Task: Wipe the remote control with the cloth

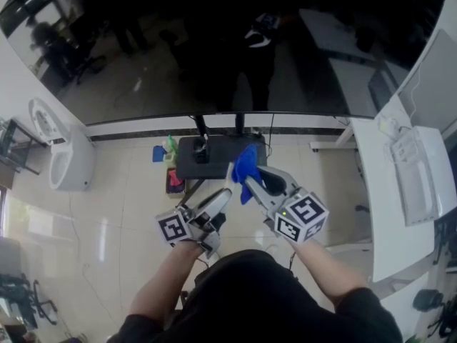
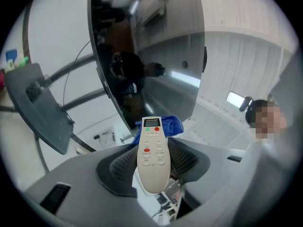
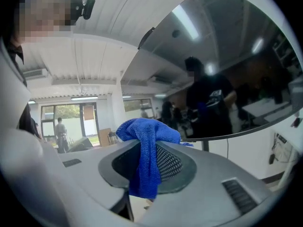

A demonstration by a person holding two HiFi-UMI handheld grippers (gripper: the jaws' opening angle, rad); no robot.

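Observation:
A white remote control [image 2: 152,152] with a small screen and red and green buttons stands upright between the jaws of my left gripper [image 2: 154,167], which is shut on its lower half. In the head view the remote [image 1: 230,174] juts from the left gripper [image 1: 226,190]. My right gripper [image 3: 147,162] is shut on a blue cloth [image 3: 146,150] that drapes over and down between its jaws. In the head view the cloth [image 1: 246,166] in the right gripper [image 1: 251,180] sits right beside the remote's top end. From the left gripper view the cloth [image 2: 173,125] shows just behind the remote's top.
Both grippers are held in the air above a small dark table [image 1: 221,164] with a black object [image 1: 202,151] on it. A big dark screen [image 1: 214,41] fills the wall ahead. A white desk [image 1: 400,199] stands at the right, a white appliance [image 1: 68,161] at the left.

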